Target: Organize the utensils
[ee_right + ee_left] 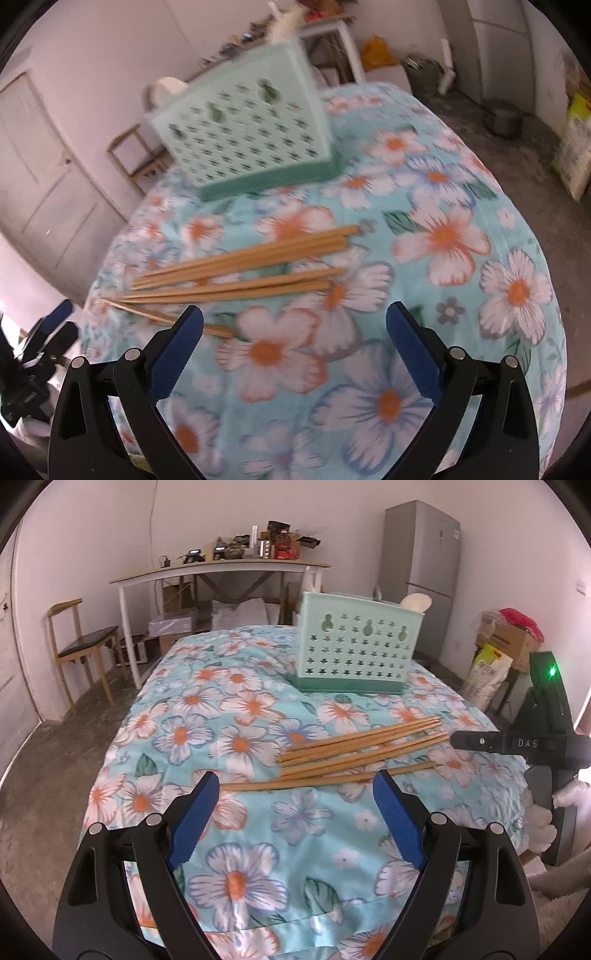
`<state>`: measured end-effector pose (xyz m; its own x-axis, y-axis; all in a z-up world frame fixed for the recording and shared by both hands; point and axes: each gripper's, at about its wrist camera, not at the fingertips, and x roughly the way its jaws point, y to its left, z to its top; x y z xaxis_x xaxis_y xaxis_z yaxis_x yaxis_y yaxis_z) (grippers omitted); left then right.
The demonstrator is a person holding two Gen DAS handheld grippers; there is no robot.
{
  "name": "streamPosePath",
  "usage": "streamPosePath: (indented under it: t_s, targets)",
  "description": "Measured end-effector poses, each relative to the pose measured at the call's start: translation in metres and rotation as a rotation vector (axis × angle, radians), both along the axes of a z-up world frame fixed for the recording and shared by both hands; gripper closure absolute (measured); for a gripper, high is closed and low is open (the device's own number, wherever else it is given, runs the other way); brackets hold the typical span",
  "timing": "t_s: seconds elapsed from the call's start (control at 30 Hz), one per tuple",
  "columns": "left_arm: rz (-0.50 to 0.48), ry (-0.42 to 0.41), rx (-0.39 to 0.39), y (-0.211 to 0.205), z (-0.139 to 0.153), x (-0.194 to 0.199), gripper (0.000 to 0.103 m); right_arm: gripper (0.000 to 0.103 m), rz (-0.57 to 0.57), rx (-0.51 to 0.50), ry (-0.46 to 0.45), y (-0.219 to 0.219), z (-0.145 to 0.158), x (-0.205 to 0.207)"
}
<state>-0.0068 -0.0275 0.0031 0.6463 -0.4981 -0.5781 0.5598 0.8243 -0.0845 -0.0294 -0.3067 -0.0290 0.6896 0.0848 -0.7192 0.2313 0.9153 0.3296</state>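
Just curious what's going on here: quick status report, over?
Left gripper open, empty. Right gripper open, empty. Chopsticks loose on floral cloth, short of green holder. Nothing in between.

White walls enclose a grey concrete floor, with a cluttered desk far, a wooden chair left, a fridge right.

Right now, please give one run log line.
left gripper: open, empty | right gripper: open, empty | chopsticks: loose on cloth | holder: upright
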Motion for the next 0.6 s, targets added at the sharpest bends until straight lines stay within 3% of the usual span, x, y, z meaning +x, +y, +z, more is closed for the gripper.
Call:
streamPosePath:
  t_s: [0.13,0.33,0.53,0.6]
  targets:
    - [-0.034,0.025,-0.017,-0.002,-0.004,0.0,0.028,0.016,0.093,-0.034,-0.036,0.025,0.013,0.008]
    - [-0.061,0.088,-0.08,0.001,-0.009,0.009,0.047,0.044,0.196,0.029,-0.031,0.05,0.011,0.028]
    - [-0.073,0.208,-0.147,0.004,-0.023,0.027,0.067,0.049,0.256,0.082,-0.002,0.059,0.002,0.043]
    - [-0.069,0.258,-0.168,0.005,-0.03,0.033,0.068,0.05,0.275,0.094,0.01,0.061,-0.001,0.046]
